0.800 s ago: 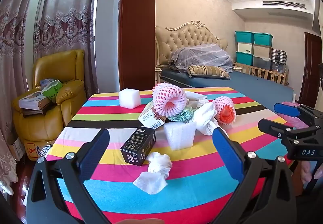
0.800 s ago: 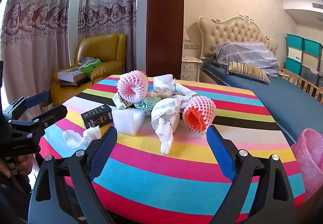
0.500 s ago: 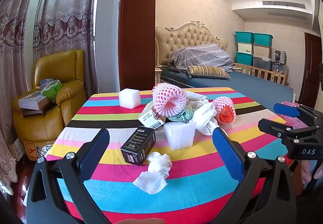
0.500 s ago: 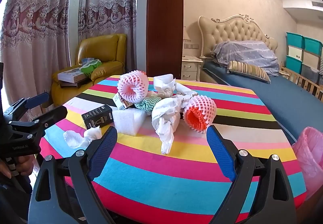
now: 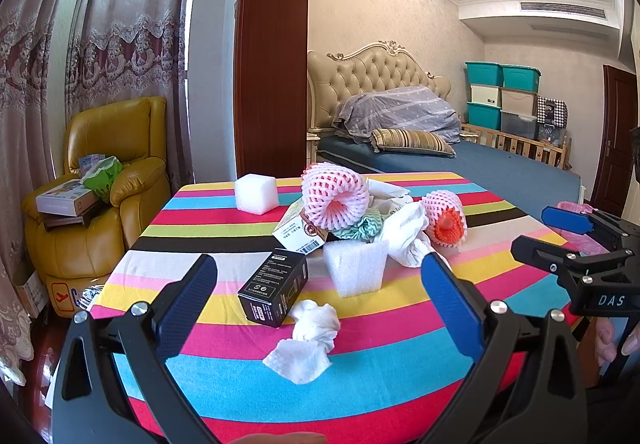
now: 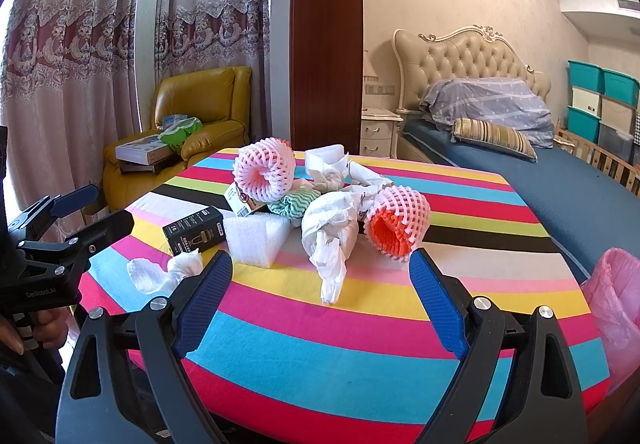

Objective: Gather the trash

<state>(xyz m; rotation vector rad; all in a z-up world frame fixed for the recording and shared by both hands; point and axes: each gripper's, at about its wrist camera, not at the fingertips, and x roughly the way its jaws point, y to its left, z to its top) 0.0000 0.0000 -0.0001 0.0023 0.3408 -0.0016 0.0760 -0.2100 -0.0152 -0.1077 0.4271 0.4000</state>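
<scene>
Left tongs (image 5: 318,294): spread wide apart, gripping nothing, hovering over the near edge of the desk (image 5: 380,384). Directly between and just ahead of their tips lies a crumpled white tissue (image 5: 306,340); touching it, slightly left and farther out, a black box (image 5: 274,292); ahead, slightly right of centre, a white foam wedge (image 5: 356,272). Well beyond, toward the far left, a white foam cube (image 5: 256,193) stands alone.

Right tongs (image 6: 320,302): likewise spread apart and empty, held over the near edge of the same desk. Just ahead, between the tips, lies a crumpled white plastic bag (image 6: 332,240); to its right, by the right tip, an orange-lined foam fruit net (image 6: 396,224). Farther out, left of centre, a second pink fruit net (image 6: 264,169) rests on a printed carton (image 6: 240,201), with a green-and-white wad (image 6: 292,203) beside it.

Outward to the far right, off the desk edge, a pink bag (image 6: 616,296) hangs open, presumably the receptacle for the trash.

Progress, as judged: every piece seen lies on the desk; none is gripped, and nothing can be made out inside the pink bag. Collection appears not yet begun, with all items left to gather.
</scene>
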